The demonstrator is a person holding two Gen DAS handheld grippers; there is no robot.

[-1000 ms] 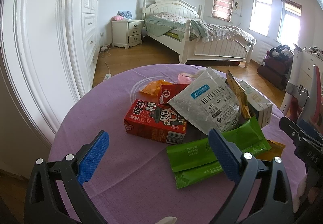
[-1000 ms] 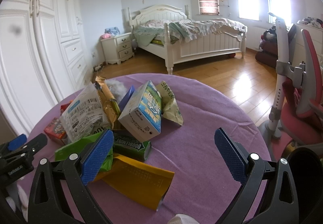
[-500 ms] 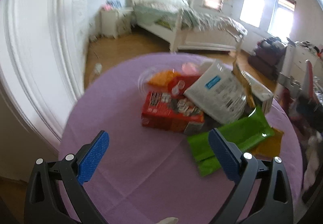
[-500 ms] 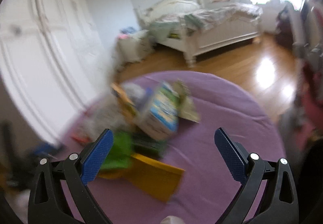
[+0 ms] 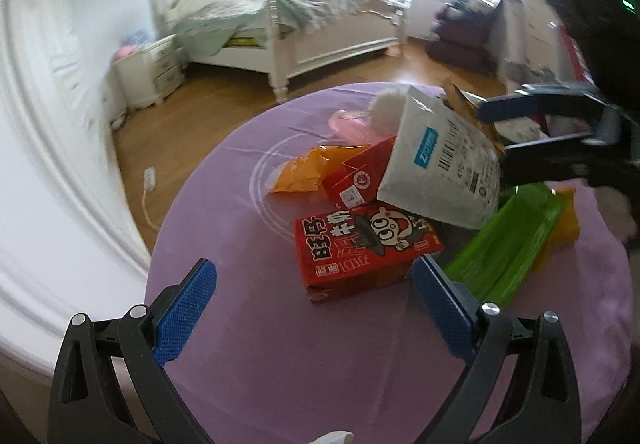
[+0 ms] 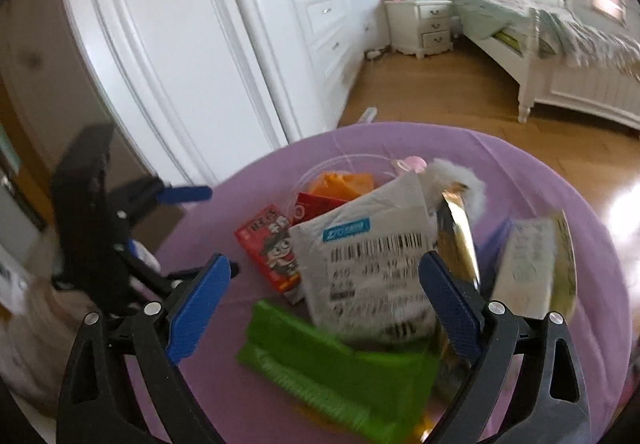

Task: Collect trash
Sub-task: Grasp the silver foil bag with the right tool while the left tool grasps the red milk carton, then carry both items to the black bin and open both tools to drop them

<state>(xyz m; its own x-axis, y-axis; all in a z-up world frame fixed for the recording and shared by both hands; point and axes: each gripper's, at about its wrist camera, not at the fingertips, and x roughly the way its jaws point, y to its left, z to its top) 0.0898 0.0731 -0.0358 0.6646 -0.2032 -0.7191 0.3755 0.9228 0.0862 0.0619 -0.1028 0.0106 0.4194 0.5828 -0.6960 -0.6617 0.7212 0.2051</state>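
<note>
Right gripper (image 6: pixel 324 304): released, straddling the grey mailer bag (image 6: pixel 372 244).
Left gripper (image 5: pixel 314 310): released, near the red carton (image 5: pixel 364 248).
Technique: clench on the bag's near edge only.

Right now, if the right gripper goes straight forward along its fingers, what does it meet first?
Probably the grey plastic mailer bag with a barcode label: it lies between the open fingers of the right gripper, above the green wrapper. Depth is unclear.

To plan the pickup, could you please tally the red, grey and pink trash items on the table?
Red cartons: 2
Grey mailer: 1
Pink item: 1
Total: 4
</note>
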